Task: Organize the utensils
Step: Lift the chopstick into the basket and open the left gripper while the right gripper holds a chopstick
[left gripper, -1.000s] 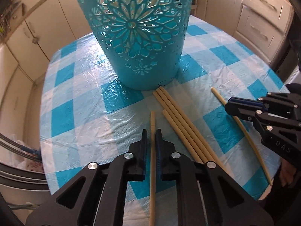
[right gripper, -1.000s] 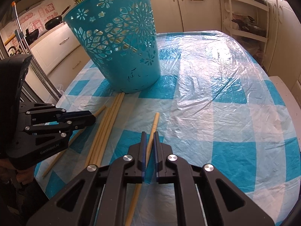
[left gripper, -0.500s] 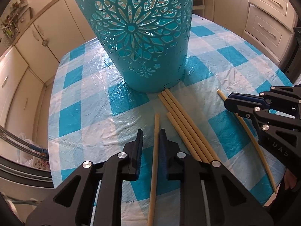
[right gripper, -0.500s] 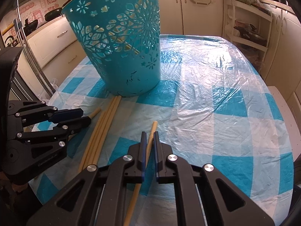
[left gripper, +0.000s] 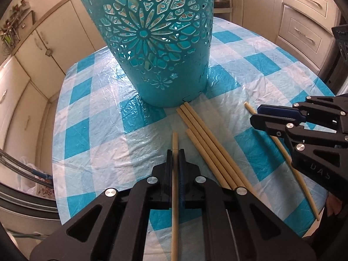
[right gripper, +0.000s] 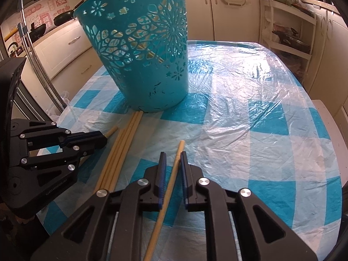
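Observation:
A teal cut-out basket (left gripper: pixel 156 50) stands upright on the blue-checked table; it also shows in the right wrist view (right gripper: pixel 141 50). My left gripper (left gripper: pixel 175 152) is shut on a long wooden chopstick (left gripper: pixel 175 139) and shows from the side in the right wrist view (right gripper: pixel 102 138). My right gripper (right gripper: pixel 173 155) is slightly open around another chopstick (right gripper: pixel 179 150) and shows at the right of the left wrist view (left gripper: pixel 255 114). Several loose chopsticks (left gripper: pixel 208 145) lie together below the basket.
The table (right gripper: pixel 250 119) has a crinkled plastic cover over a blue-checked cloth. Cream kitchen cabinets (left gripper: pixel 304 15) surround it. A rack with pots (right gripper: pixel 289 37) stands at the back right. The table's edge is near on the left (left gripper: pixel 54 152).
My left gripper opened briefly and has shut again on its chopstick. My right gripper's jaws have parted slightly around its chopstick. Both views have risen and drawn back from the basket.

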Demonstrator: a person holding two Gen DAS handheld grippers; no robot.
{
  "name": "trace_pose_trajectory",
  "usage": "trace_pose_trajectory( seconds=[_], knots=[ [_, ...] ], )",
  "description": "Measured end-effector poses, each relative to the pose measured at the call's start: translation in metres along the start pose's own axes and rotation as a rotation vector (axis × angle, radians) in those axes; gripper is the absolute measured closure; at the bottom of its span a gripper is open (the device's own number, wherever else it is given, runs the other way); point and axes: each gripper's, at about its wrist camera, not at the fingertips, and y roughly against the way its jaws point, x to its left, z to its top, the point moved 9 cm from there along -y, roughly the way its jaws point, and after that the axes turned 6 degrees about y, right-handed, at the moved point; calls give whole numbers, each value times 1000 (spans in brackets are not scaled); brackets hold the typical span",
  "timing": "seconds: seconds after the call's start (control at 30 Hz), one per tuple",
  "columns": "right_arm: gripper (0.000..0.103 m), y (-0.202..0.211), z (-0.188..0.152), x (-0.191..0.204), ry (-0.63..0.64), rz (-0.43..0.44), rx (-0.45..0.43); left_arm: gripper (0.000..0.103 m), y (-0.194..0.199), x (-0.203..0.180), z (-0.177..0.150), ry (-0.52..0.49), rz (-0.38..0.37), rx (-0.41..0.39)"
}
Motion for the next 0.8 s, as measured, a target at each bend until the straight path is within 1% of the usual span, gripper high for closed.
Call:
trace_pose_trajectory(
  seconds=[0.1,0.37,0.6,0.73,0.8],
  knots=[
    [83,-1,1,3,15,-5,1,98,3,1,-3,11,-4,-2],
    [83,-1,1,4,9,-9,-4,98,24,7,-5,47,-22,-40],
    [85,0,0,4,1,-25,-8,98,50,15,-3,96,-53,-96],
    [85,0,0,4,5,-30,-8,98,75,21,4,151,-125,-161],
    [85,0,0,4,0,-26,-8,98,94,25,13,189,-175,-212]
  ],
)
